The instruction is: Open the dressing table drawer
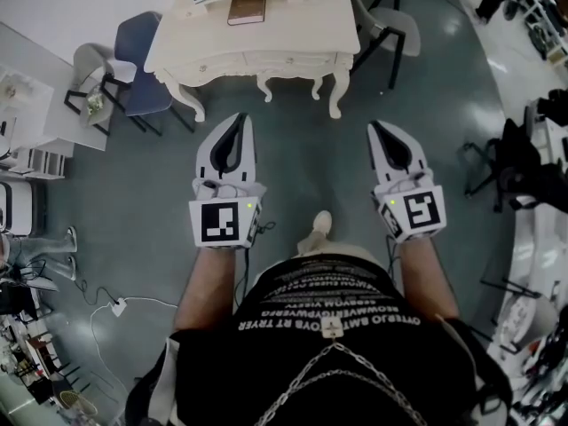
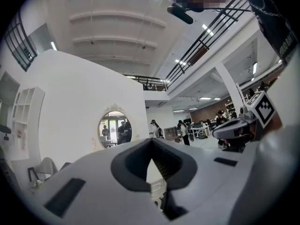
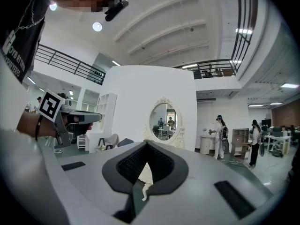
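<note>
At the far side of the grey floor (image 1: 306, 162) stands a cream-white bench (image 1: 302, 27) with carved, curved legs; its drawer (image 1: 266, 61) sits closed in the wavy front, with small knobs, below a brown book (image 1: 246, 9). The left tool (image 1: 238, 118) and the right tool (image 1: 373, 124) are both clenched on nothing, well apart from the drawer. White print on the person's black shirt (image 1: 337, 313) is upside down and I cannot read it.
</note>
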`<state>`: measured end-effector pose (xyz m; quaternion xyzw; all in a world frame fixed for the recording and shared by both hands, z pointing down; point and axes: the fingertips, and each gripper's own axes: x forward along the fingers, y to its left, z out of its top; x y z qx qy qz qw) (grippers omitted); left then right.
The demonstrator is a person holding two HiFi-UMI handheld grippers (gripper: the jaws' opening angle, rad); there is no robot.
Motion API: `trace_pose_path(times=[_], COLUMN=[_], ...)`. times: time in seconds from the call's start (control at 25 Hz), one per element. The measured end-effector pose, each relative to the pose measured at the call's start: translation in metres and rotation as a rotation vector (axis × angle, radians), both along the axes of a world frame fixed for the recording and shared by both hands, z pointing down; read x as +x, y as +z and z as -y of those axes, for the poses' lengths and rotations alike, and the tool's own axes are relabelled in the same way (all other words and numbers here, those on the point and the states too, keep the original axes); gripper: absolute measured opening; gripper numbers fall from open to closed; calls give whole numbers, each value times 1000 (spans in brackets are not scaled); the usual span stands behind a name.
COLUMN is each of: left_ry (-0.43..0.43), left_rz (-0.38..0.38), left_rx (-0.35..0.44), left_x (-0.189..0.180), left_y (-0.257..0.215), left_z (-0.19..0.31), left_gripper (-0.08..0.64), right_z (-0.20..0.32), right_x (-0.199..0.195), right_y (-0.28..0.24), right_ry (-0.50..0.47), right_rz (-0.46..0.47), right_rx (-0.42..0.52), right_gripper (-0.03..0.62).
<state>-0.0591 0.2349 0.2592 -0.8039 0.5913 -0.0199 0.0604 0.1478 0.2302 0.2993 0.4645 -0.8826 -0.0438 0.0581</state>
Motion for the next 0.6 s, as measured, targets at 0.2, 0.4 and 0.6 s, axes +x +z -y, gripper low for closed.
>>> trace_pose_path(times=[0.2,0.4,0.6], left_ry=[-6,-16,-41], left_rz=[0,7,2], left_rx=[12,8,24], left_x=[8,16,20], left_y=[-6,-5,-9], left_z=[23,50,72], left_gripper=[3,3,3], right_z=[24,52,79], right_x=[11,19,20], right_y=[-2,-4,-7], right_ry=[-1,-16,-40], right_rz=[-5,-5,2], right_rx=[5,9,3], right_gripper=[2,2,2])
